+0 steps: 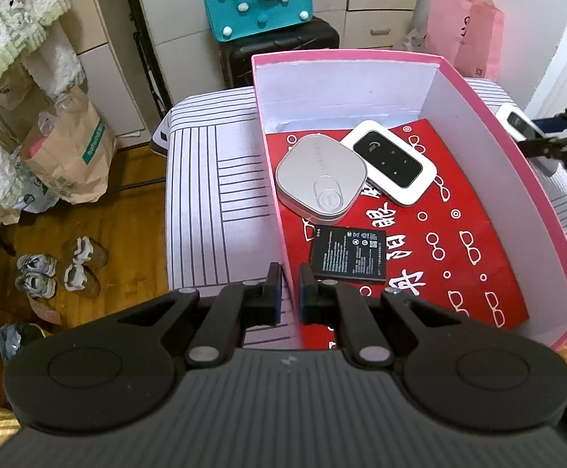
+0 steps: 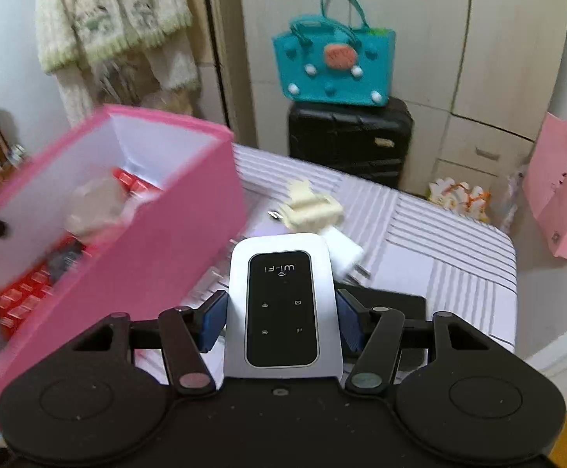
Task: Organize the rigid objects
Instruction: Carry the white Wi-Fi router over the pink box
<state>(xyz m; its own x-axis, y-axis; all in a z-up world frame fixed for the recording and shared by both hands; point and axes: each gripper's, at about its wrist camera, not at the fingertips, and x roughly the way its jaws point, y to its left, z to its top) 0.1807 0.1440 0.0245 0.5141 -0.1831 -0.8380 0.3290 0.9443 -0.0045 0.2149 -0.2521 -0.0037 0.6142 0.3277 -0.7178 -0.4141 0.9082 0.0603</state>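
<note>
A pink box (image 1: 361,58) with a red liner (image 1: 459,241) stands on a striped cloth. In it lie a grey square case (image 1: 320,179), a white Wi-Fi router (image 1: 390,163) and a flat black battery (image 1: 348,253). My left gripper (image 1: 290,284) is shut on the box's near left wall, one finger inside and one outside. My right gripper (image 2: 281,295) is shut on a second white Wi-Fi router (image 2: 283,335), held above the cloth just right of the box (image 2: 158,241). In the left wrist view this gripper (image 1: 533,136) shows beyond the box's right wall.
On the striped cloth (image 2: 439,241) past the held router lie a cream plug adapter (image 2: 310,206), a white charger (image 2: 346,249) and a flat black item (image 2: 392,304). A black suitcase (image 2: 349,140) with a teal bag (image 2: 334,66) stands behind; a pink bag (image 2: 560,195) hangs right.
</note>
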